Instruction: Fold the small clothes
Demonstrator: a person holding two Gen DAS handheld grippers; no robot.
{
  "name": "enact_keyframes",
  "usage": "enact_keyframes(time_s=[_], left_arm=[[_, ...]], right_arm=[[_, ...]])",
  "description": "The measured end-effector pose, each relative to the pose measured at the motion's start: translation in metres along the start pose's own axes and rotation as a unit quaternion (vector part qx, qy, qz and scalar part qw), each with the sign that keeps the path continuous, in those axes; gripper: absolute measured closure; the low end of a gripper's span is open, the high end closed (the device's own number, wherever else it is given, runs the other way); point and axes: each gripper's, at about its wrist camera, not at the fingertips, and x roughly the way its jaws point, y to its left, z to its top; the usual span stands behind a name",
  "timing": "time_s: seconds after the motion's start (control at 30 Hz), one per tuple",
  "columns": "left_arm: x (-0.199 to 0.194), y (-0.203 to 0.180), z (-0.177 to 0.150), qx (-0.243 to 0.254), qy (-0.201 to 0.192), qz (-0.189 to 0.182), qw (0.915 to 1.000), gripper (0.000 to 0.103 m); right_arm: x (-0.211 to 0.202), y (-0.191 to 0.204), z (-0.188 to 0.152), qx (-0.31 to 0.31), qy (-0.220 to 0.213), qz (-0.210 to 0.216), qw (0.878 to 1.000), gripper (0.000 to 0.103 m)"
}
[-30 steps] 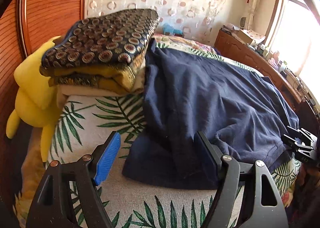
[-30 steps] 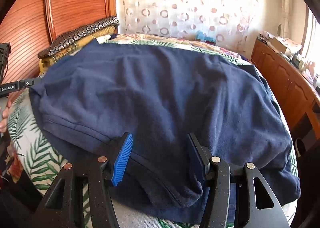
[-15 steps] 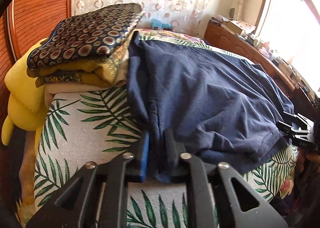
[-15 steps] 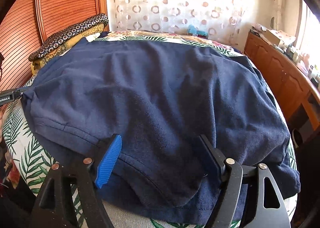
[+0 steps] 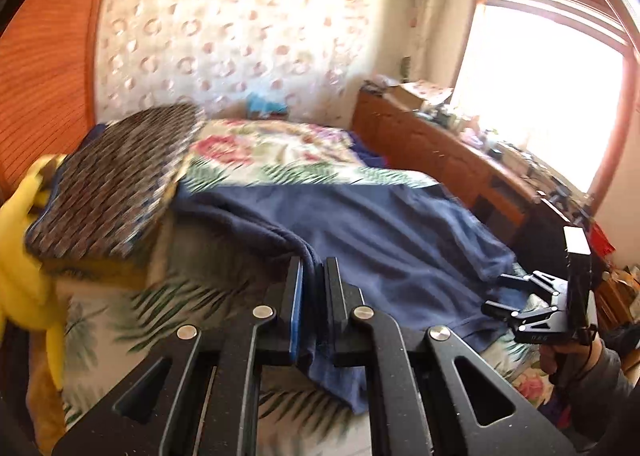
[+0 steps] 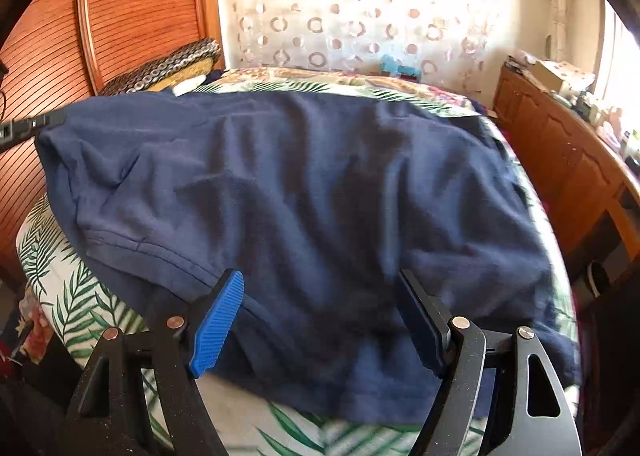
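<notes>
A navy blue garment (image 6: 320,192) lies spread across the bed; it also shows in the left wrist view (image 5: 384,232). My left gripper (image 5: 313,296) is shut on the garment's left edge and holds it lifted off the bedspread. It shows at the far left of the right wrist view (image 6: 36,124), at the garment's raised corner. My right gripper (image 6: 320,316) is open, its jaws wide apart over the garment's near hem without pinching it. It also shows at the right of the left wrist view (image 5: 520,296).
A stack of folded patterned cloths (image 5: 112,192) sits at the bed's far left, beside a yellow plush toy (image 5: 24,256). The leaf-print bedspread (image 5: 304,160) covers the bed. A wooden dresser (image 6: 568,160) runs along the right. A wooden wardrobe (image 6: 132,16) stands at the left.
My left gripper closed on the garment's left edge and has lifted it up and inward. The right gripper stayed open over the near hem.
</notes>
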Motion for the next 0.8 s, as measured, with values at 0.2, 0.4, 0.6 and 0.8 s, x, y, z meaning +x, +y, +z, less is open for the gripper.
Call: enact_keyframes(time_s=[0.2, 0.4, 0.6, 0.8], left_arm=[[0.022, -0.054, 0.032, 0.045, 0.0, -0.044, 0.998, 0.093], [0.047, -0.108, 0.057, 0.08, 0.006, -0.088, 0.9929, 0.093], [0.064, -0.165, 0.074, 0.116, 0.013, -0.13, 0.9846, 0.093], [0.07, -0.217, 0.086, 0.152, 0.021, -0.168, 0.9739, 0.093]], right_arm=[[-0.034, -0.036, -0.009, 0.027, -0.023, -0.011, 0.999, 0.024], [-0.057, -0.069, -0.023, 0.053, -0.033, -0.03, 0.998, 0.024], [-0.075, -0.084, -0.031, 0.072, -0.04, -0.04, 0.996, 0.024], [-0.097, -0.093, -0.039, 0.074, -0.051, -0.054, 0.995, 0.024]])
